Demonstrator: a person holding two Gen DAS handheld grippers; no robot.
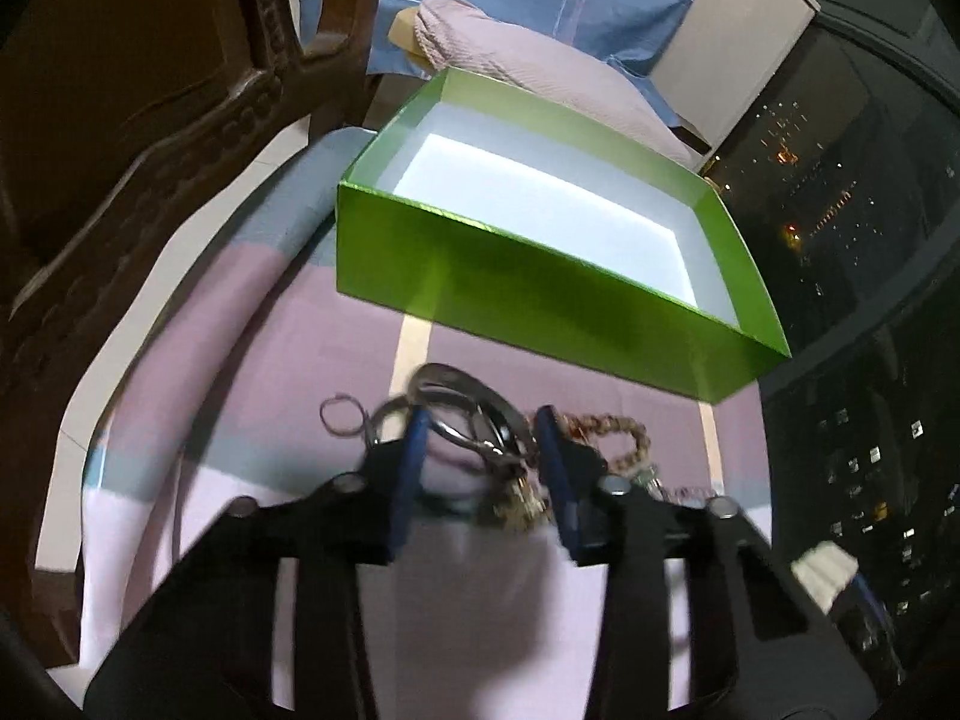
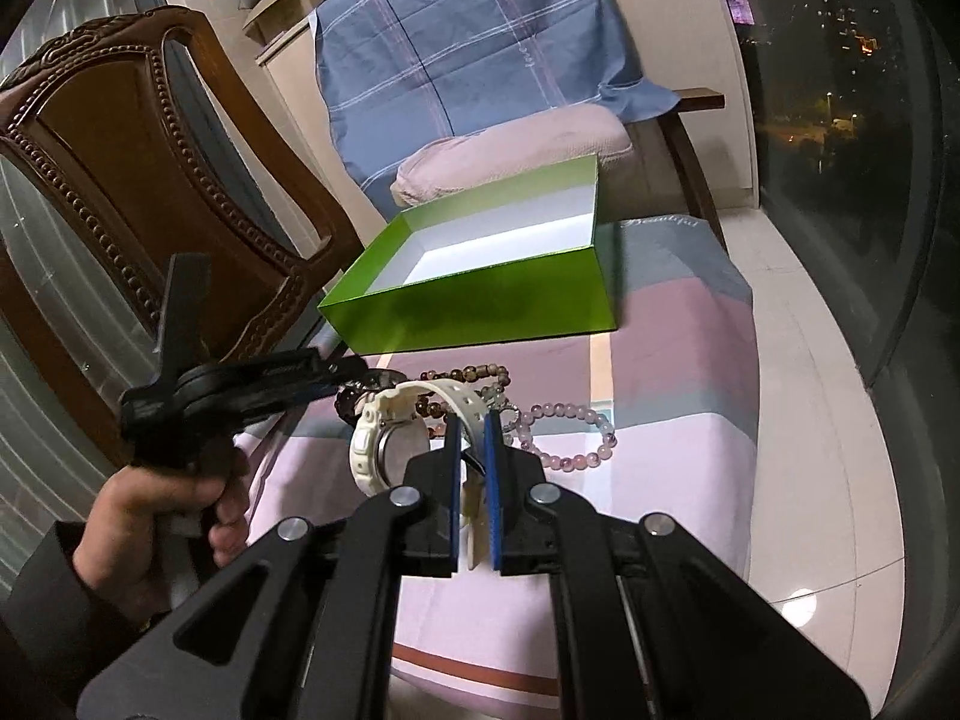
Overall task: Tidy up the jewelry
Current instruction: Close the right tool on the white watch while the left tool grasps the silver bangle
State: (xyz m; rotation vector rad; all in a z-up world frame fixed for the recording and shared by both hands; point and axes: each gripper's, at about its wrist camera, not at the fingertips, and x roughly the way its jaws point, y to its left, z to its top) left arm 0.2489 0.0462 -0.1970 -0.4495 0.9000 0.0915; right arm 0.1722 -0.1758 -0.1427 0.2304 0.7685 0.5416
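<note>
Jewelry: small heap on the striped cloth (image 2: 660, 324), just ahead of both grippers; box (image 2: 480, 306) sits beyond it, open, nothing seen inside.
Watch: cream watch (image 2: 384, 438) at the near edge of the heap; its strap runs back between the right fingers.
Right gripper: (image 2: 470, 420) jaws nearly together, pinching the strap; whether the watch is off the cloth I cannot tell.
Left gripper: (image 1: 483, 420) jaws well apart, straddling metal bangles (image 1: 462, 402); nothing clamped. Picture is motion-blurred there.
Other pieces: pale bead bracelet (image 2: 570, 432) just right of the right fingers; darker bead bracelet (image 2: 468, 378) ahead of them, touching the watch; braided chain (image 1: 612, 426) outside the left gripper's right finger.
Step in hand: first pick, judged from the bare box; right side has its piece, left side is lining up.
Next move, right: lift clear of the beads, carry forward over the near box wall, release inside.
Next move, left: close on one bangle only; neighbours overlap.
Risk: strap may drag the dark beads along.
</note>
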